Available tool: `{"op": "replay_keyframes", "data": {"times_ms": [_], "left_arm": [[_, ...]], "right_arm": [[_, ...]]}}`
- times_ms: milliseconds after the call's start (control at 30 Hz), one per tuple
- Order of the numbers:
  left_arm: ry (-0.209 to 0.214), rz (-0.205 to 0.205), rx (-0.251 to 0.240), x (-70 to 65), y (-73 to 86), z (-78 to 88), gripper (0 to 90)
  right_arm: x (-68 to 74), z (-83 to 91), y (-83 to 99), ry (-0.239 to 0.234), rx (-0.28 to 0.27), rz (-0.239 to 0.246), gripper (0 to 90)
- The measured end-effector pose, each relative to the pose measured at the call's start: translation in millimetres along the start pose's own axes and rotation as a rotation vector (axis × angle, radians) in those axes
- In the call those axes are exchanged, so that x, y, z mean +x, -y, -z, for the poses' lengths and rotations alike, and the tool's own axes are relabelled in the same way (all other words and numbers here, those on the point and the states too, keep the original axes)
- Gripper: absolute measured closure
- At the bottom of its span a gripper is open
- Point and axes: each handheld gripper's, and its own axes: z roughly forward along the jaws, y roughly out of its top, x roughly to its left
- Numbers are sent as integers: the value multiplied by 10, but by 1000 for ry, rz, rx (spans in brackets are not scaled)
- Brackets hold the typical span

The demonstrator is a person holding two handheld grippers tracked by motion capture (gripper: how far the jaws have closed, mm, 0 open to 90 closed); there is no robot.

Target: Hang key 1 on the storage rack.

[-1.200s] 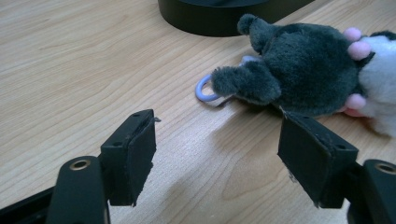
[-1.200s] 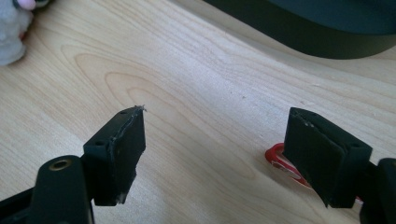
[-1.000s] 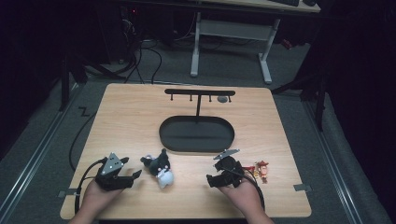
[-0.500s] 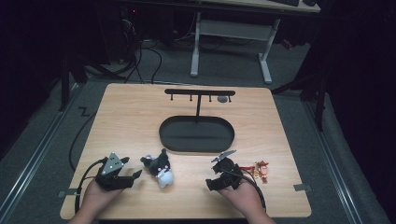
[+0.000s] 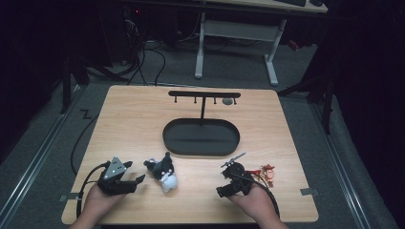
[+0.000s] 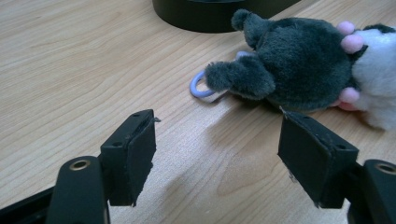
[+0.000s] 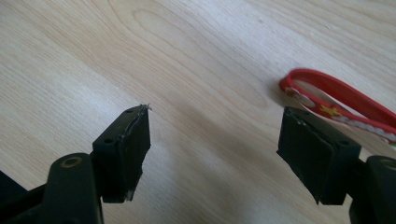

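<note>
On the counter [image 5: 143,119], the right claw [image 7: 215,140], wide and empty, has just been narrowing beside a red strap [image 7: 345,100]; the left claw [image 6: 217,149] gapes before a plush [image 6: 299,60]. Next: likely straddle, then pinch.

Table [image 5: 143,119]: a stand with an oval tray base [image 5: 200,137] sat at its middle, post rising from the tray's far edge, hook bar [image 5: 204,94] across the top. Plush toy [image 5: 162,172]: on the table nearer the person than the tray, left of centre; its loop [image 6: 200,87] lay flat on the wood on the tray's side. Left gripper [image 5: 136,181]: just left of the plush toy, apart from it, low over the near edge. Right gripper [image 5: 223,191]: right of centre, near edge. Small figure keychain [image 5: 266,172]: just right of that gripper; its strap [image 7: 345,100] lay on the table beside one jaw. A desk frame [image 5: 236,33] stood on the floor behind the table.
</note>
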Motion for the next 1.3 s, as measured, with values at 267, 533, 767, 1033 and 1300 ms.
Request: {"op": "replay_keyframes", "data": {"times_ms": [267, 533, 767, 1033, 1300], "left_arm": [[8, -1, 0, -8, -2, 2, 280], [14, -5, 6, -17, -1, -8, 280], [18, -7, 11, -22, 1, -15, 279], [22, -7, 14, -29, 3, -22, 279], [27, -11, 20, -38, 5, -33, 279]], "right_arm": [[-123, 137, 103, 5, 26, -43, 276], [-257, 277, 212, 11, 26, -83, 295], [-381, 362, 299, 34, 30, -98, 303], [-569, 485, 452, 64, 36, -155, 310], [-706, 593, 551, 87, 23, -192, 317]]}}
